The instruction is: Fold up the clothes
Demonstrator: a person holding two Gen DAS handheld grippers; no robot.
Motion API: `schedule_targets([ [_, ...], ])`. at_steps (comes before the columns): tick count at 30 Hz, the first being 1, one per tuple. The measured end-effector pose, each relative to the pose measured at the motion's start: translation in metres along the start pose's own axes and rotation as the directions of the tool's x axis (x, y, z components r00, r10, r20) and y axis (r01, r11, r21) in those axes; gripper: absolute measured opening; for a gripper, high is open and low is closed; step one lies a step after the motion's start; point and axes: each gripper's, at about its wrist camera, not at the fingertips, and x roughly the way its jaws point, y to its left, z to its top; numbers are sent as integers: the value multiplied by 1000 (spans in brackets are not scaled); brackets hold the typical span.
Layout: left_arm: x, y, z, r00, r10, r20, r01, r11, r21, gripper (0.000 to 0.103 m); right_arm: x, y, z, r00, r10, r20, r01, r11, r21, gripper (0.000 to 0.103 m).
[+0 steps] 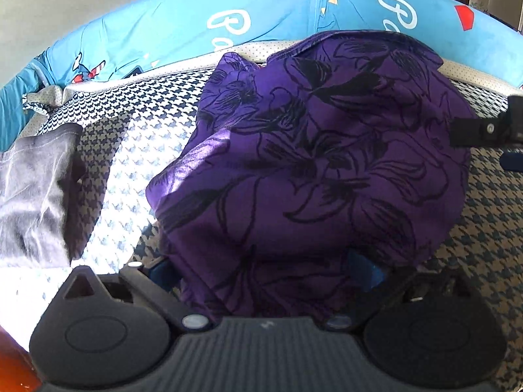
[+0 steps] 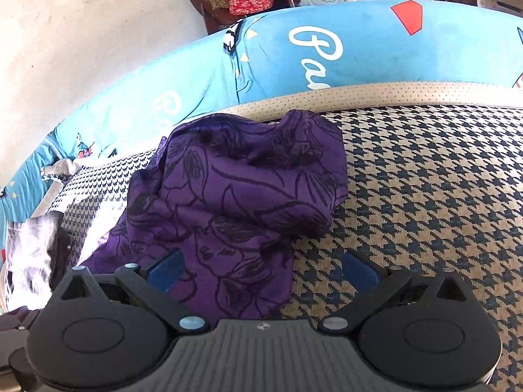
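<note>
Early in the fold, by my read. Purple floral garment (image 2: 235,196) sits bunched and rumpled on the houndstooth bed cover (image 2: 425,196), toward the far edge just short of the blue printed bolster (image 2: 359,49); no flat panels or clean creases visible. Left gripper (image 1: 264,271): the near hem drapes over its fingers and hides most of both blue pads, so I cannot tell if it's clamped or just under the cloth. Right gripper (image 2: 261,271): jaws spread wide, holding nothing, left pad over the garment's near right corner, right pad over bare cover. Grey garment (image 1: 32,189) lies crumpled at far left, apparently untouched. Remaining: spread, flatten, fold both.
</note>
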Motion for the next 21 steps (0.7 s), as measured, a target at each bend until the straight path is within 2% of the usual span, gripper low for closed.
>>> schedule_targets([
  [3,10,0,-1,1000,4,-7,-4,1000,5,103,8,-5,8,1000,7,15,-7,1000,31,103],
  [10,28,5,7,998,-41,-45,39,999,-32,103,33,-14,25,998,6,60,-8,999,38,103],
  [17,37,1,10,997,-61,-45,60,998,-29,103,67,-23,26,998,61,11,-62,995,76,102],
  [18,37,0,11,997,-60,-40,59,998,-23,103,69,-23,26,997,76,9,-77,994,84,100],
  [21,37,-4,14,998,-57,-23,56,998,-18,103,74,-24,23,993,118,9,-118,988,95,80],
])
